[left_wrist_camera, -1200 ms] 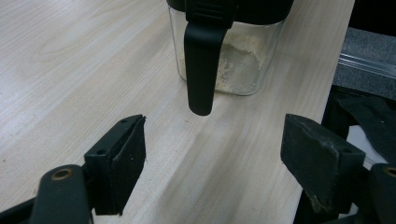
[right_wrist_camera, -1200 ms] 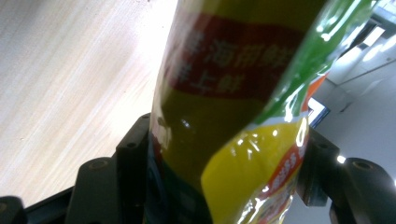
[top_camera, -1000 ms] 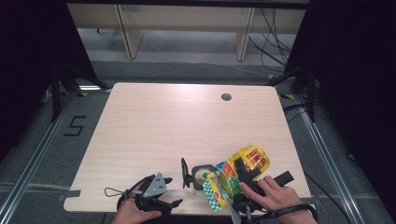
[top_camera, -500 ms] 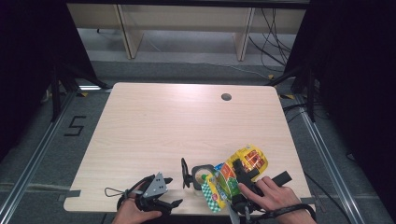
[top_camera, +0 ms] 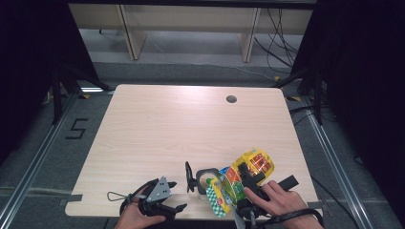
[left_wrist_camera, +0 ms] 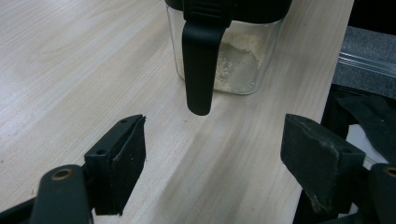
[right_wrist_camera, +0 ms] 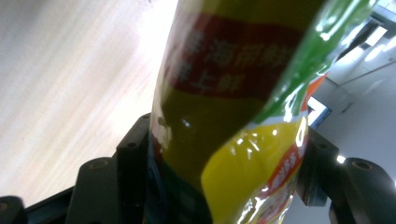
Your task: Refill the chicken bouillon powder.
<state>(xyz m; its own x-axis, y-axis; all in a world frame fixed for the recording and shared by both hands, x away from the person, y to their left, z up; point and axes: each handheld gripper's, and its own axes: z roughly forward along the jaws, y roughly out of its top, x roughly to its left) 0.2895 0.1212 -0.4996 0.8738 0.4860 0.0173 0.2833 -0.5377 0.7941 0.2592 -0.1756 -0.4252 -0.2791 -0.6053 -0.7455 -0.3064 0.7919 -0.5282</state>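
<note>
Jar [left_wrist_camera: 227,51] (black handle) stands ahead of the gaping left gripper [left_wrist_camera: 212,158]; right gripper [right_wrist_camera: 224,163] clamps the snack bag [right_wrist_camera: 233,93].

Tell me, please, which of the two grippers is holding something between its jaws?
The right gripper, clamped on the yellow snack bag beside the glass jar. The left gripper has its jaws spread with only bare table between them.

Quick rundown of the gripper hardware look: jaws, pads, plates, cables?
Both are black. The left gripper has two blocky black jaws with worn dark pads and round brass-coloured pivot pins; in the high view it carries a grey three-cornered plate and a thin black looping cable. The right gripper has matching black jaws with screw holes.
</note>
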